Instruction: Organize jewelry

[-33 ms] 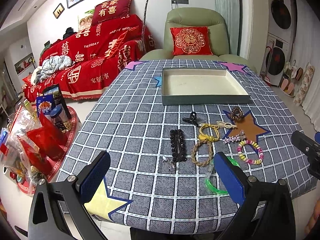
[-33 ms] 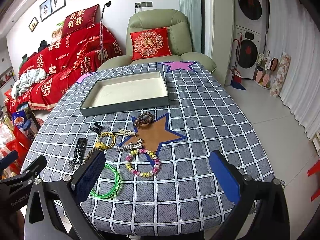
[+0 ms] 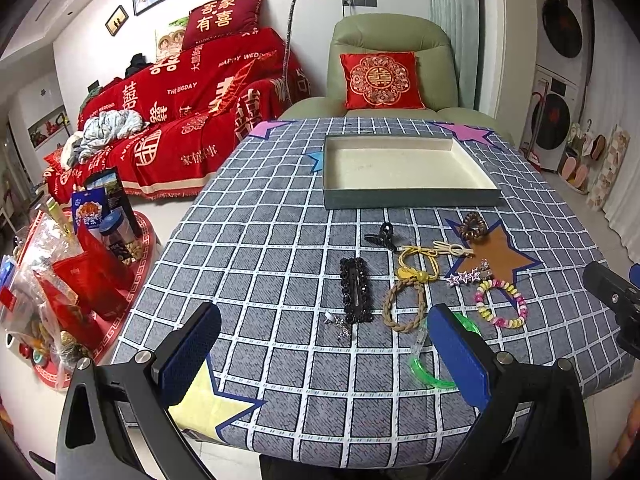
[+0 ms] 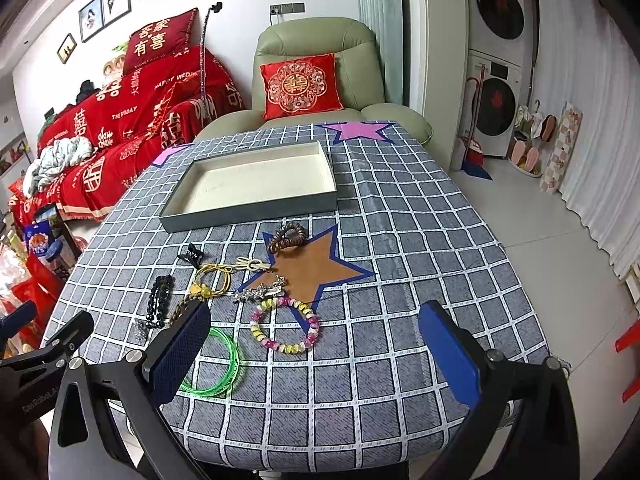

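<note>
Haven't picked anything up yet, so I'm at the very start. Both claws, left gripper [image 3: 324,360] and right gripper [image 4: 316,356], hang spread wide and empty over the near table edge. The jewelry is scattered on the cloth [image 4: 400,240] in front of the empty tray [image 4: 248,210]. Next I'd drop onto the bead bracelet [image 4: 285,325], nearest the right claw, and pinch its rim.

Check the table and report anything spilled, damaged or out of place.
Nothing looks spilled or damaged. The tray is empty, while all the jewelry lies loose on the tablecloth in front of it: the green bangle, pastel bead bracelet and black beaded clip among it. Both grippers are open and hold nothing.
</note>
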Motion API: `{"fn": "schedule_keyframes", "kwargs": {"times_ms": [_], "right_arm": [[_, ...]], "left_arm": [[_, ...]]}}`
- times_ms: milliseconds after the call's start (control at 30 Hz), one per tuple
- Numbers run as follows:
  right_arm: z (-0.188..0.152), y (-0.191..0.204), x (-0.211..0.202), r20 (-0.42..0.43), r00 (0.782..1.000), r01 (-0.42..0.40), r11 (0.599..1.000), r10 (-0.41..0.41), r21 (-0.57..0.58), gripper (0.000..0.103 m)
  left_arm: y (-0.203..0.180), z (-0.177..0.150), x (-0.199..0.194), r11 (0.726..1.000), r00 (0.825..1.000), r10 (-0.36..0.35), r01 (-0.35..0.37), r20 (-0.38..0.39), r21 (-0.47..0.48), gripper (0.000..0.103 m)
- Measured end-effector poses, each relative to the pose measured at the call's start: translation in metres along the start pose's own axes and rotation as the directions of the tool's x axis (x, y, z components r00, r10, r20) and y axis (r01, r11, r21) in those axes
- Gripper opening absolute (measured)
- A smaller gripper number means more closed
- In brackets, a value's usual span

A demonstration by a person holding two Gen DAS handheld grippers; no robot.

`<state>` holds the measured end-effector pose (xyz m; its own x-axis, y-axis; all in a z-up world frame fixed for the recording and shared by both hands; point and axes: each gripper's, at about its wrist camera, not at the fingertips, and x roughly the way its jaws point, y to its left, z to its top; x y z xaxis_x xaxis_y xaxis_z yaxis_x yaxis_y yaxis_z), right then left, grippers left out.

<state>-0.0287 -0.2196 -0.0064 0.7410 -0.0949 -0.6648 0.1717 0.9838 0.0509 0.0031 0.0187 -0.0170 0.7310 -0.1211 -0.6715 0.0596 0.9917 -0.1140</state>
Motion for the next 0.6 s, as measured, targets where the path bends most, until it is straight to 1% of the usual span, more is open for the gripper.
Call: {"fn": "schedule_keyframes", "kwargs": {"times_ms": [33,100,133,233,267,300,367,400,500,567,600], "right_arm": [[0.001,-0.001,0.001,-0.008,1.0,0.0,1.0,0.0,0.001,0.103],[0.001,-0.003,0.005,-0.017,1.0,-0.001,1.0,0.001,0.004,0.103],[0.002,-0.004,0.007,-0.023,1.0,0.001,1.0,-0.001,0.005,0.103],[0.004,-0.007,0.015,-0.042,0.999,0.003,1.0,-0.003,0.003,0.103],[0.006,-0.008,0.019,-0.05,0.999,0.005,1.0,-0.005,0.001,0.103],[0.008,-0.01,0.022,-0.059,0.998,0.006,1.0,-0.006,-0.002,0.103],[0.01,-0.012,0.031,-0.079,0.997,0.009,1.0,-0.009,-0.005,0.103],[0.012,-0.014,0.036,-0.091,0.996,0.005,1.0,-0.006,-0.005,0.103],[0.019,-0.018,0.054,-0.126,0.992,-0.006,1.0,0.007,0.006,0.103],[0.025,-0.019,0.066,-0.145,0.989,-0.007,1.0,0.009,0.009,0.103],[0.028,-0.019,0.073,-0.155,0.988,-0.011,1.0,0.013,0.011,0.103]], "left_arm": [[-0.001,0.0,0.006,0.999,0.999,0.028,-0.027,-0.037,0.021,0.103],[0.001,0.002,0.013,0.999,0.998,0.04,-0.038,-0.055,0.032,0.103],[0.003,0.002,0.019,0.998,0.996,0.047,-0.044,-0.079,0.036,0.103],[0.009,0.006,0.036,0.999,0.992,0.031,-0.027,-0.123,0.032,0.103],[0.01,0.008,0.042,0.999,0.995,0.023,-0.02,-0.102,0.029,0.103],[0.011,0.011,0.047,1.0,0.998,0.01,-0.009,-0.056,0.023,0.103],[0.011,0.015,0.059,1.0,0.999,-0.006,0.006,-0.041,0.016,0.103],[0.009,0.019,0.065,1.0,1.0,-0.021,0.021,-0.019,0.016,0.103],[0.004,0.024,0.08,0.999,0.998,-0.036,0.038,-0.058,0.032,0.103],[0.001,0.026,0.091,0.998,0.994,-0.033,0.039,-0.105,0.054,0.103],[-0.002,0.028,0.097,0.997,0.993,-0.038,0.046,-0.116,0.063,0.103]]}}
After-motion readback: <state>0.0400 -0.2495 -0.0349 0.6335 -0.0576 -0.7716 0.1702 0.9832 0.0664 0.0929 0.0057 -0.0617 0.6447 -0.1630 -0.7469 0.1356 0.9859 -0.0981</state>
